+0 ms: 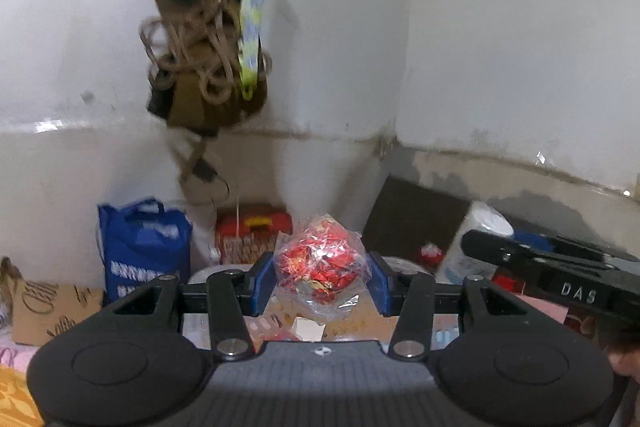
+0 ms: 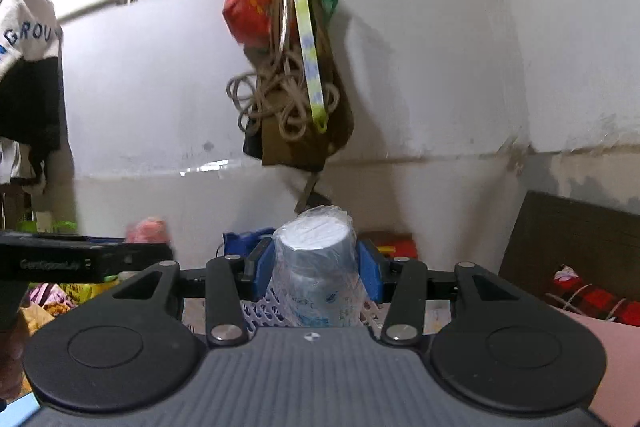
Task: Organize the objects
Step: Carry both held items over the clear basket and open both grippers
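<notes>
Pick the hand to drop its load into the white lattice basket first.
Right, probably. The right gripper, shut on a wrapped roll, has the basket just below it. The left gripper holds a red candy bag; no basket shows there.

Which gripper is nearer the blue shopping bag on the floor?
Left. The left gripper, holding a red candy bag, has the blue bag just beyond-left; the right gripper lies further right.
</notes>
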Tool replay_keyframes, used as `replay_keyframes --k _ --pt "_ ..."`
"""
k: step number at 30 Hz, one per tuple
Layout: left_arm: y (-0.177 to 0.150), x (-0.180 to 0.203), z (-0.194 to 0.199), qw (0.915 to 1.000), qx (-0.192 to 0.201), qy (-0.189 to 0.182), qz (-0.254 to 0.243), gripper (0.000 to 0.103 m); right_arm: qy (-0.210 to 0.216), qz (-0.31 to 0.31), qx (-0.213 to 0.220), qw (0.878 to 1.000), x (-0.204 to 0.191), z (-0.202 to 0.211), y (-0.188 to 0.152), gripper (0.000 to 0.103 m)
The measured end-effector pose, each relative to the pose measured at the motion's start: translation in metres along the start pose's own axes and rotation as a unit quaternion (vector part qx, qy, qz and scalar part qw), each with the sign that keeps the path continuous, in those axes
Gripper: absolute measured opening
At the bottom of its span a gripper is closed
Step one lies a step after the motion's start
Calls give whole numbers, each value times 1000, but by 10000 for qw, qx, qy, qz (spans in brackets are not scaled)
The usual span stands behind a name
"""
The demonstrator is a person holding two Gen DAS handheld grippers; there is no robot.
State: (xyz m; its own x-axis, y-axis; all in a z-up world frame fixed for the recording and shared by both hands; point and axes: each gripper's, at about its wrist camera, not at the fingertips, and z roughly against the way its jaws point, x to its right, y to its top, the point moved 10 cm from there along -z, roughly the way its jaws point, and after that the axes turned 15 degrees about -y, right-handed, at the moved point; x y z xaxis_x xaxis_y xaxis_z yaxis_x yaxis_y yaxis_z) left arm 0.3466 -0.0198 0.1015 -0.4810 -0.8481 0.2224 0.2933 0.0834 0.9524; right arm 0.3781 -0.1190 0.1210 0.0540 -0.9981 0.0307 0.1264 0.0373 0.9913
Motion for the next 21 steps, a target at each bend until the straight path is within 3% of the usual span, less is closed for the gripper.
replay_keyframes --k 1,3,5,7,9,12,16,19,21 --pt "-2 -3 -11 9999 -106 26 23 55 -30 114 -125 9999 -2 -13 -4 51" --pt "-11 -8 -33 9992 -336 180 -90 77 -16 128 -325 9994 -6 -28 -14 61" --pt "-22 -16 -41 9982 -467 354 -114 80 -2 193 -359 9992 -8 -29 -21 85" --pt "-31 -17 -34 9981 -490 355 -96 80 -44 191 -290 9994 -4 -18 -25 89" --pt "-36 -11 -12 9988 -395 263 -109 80 -36 31 -114 9999 6 6 -29 103" --pt "-63 -3 35 9995 -283 133 -60 89 -10 -160 -266 9995 24 40 -60 103" --pt "-124 -3 72 9989 -363 67 290 89 -380 -187 -1073 9933 40 53 -129 102" --pt "-155 0 79 9979 -439 58 462 89 -67 -330 -1617 9863 38 53 -162 84" --pt "-162 11 80 9983 -402 52 419 89 -43 -257 -1662 9857 34 52 -172 79"
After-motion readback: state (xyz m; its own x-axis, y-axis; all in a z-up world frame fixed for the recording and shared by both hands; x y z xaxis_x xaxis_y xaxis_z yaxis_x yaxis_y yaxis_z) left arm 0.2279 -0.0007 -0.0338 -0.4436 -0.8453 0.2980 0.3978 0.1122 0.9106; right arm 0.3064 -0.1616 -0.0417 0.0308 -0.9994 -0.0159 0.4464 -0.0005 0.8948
